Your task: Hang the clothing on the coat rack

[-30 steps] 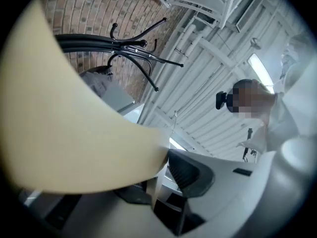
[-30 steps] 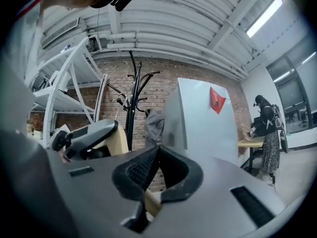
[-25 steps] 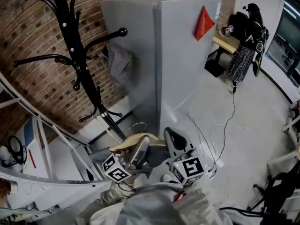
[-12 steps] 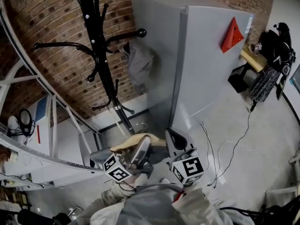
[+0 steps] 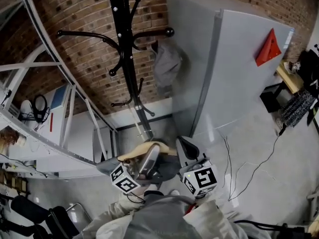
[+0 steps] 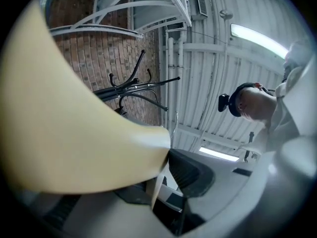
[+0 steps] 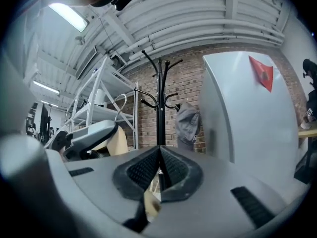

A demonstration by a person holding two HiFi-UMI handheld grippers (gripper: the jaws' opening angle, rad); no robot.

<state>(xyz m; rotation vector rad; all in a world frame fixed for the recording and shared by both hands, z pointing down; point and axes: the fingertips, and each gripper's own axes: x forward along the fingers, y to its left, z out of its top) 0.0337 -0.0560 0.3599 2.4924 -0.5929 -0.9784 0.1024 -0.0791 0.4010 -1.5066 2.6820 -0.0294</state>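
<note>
While the coat rack [image 5: 127, 68] stands ahead by the brick wall [image 5: 75, 14], you hold the clothing [image 5: 164, 219] bunched low beneath both grippers, seemingly on its wooden hanger [image 5: 135, 152]. Your left gripper [image 5: 148, 158] clamps that hanger to carry the load, and your right gripper [image 5: 184, 145], jaws pressed together empty, likely just steadies.

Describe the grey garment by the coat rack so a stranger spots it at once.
Start at the brick wall, where a black coat rack stands left of a tall grey cabinet. The grey garment hangs between them, under the rack's knob-tipped arm. It is the only soft, crumpled thing there.
</note>
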